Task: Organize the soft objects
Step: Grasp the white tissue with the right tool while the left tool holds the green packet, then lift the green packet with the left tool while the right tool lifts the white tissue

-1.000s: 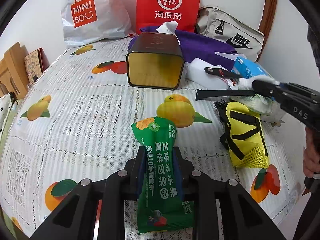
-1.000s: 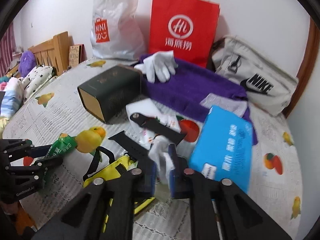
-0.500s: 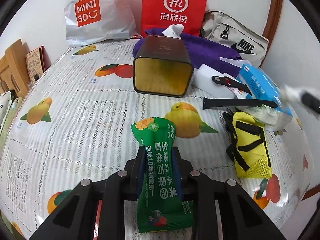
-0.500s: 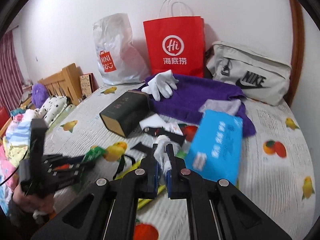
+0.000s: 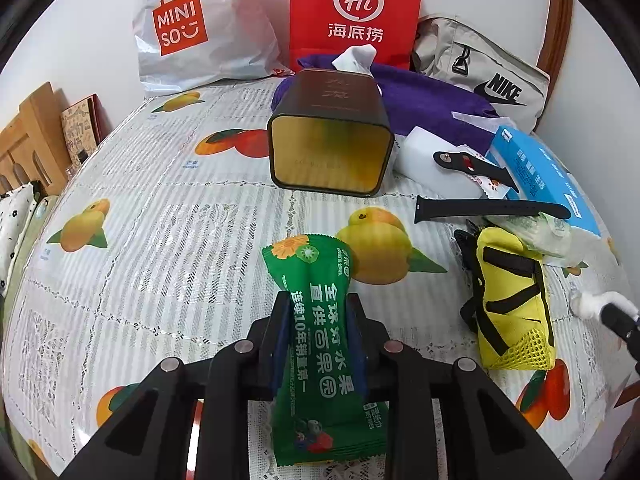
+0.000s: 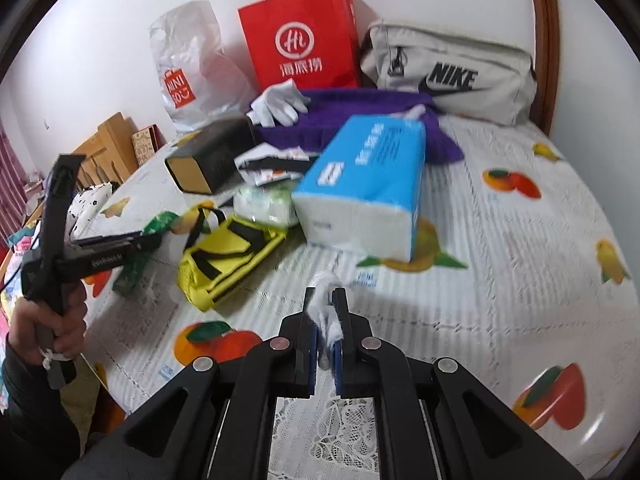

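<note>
My left gripper (image 5: pixel 318 300) holds a green snack packet (image 5: pixel 320 344) upright between its blue pads, low over the fruit-print bed cover (image 5: pixel 168 216); its jaws are opening slightly. My right gripper (image 6: pixel 325 294) is shut on a small white wad of tissue (image 6: pixel 326 280) above the cover, in front of the blue tissue pack (image 6: pixel 368 184). In the left wrist view the wad (image 5: pixel 592 304) shows at the right edge, past the yellow mesh pouch (image 5: pixel 512 300). A hand (image 6: pixel 60 320) grips the left gripper's handle in the right wrist view.
A dark tin box (image 5: pixel 332 140) lies on its side mid-bed. Behind it are a purple towel (image 5: pixel 432 100) with a white glove (image 6: pixel 280 104), a grey Nike bag (image 6: pixel 452 76), a red paper bag (image 5: pixel 356 12) and a Miniso bag (image 5: pixel 192 28). A black watch strap (image 5: pixel 492 208) lies by the pile.
My right gripper carried the white wad away from the pile, toward the bed's near right side, rolling as it went. The left gripper stayed put with the green packet.
</note>
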Demonstrator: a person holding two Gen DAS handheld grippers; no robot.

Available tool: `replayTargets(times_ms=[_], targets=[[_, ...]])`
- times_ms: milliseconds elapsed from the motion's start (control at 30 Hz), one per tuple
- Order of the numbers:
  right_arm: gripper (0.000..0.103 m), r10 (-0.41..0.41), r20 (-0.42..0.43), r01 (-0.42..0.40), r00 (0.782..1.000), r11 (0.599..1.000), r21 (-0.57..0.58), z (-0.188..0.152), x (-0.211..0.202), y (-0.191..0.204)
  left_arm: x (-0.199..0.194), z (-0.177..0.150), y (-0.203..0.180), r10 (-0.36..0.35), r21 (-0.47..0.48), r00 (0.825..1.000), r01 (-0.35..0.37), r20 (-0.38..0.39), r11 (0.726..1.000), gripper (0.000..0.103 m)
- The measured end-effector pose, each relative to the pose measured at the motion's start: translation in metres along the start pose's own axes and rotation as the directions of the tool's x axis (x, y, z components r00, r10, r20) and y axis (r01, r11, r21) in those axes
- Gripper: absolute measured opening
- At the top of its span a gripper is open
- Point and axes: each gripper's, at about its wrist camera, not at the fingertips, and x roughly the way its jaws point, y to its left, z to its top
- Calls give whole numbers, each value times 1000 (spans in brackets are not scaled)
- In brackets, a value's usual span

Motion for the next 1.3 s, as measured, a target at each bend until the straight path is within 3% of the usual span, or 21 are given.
replayTargets(times_ms=[300,700,1300], targets=[[10,-10,-58,12,998,1000,28,-13,21,-9,0,0,-5,28,20,1000,-28,1,999,26],[7,62,-39,-59,997,996,62,-10,15,-18,-2,7,0,-10,-2,999,10,-35,1000,22],[7,47,-44,-45,998,998,49,7,1,-12,-17,25,3,-8,-9,999,7,-38,1000,22]])
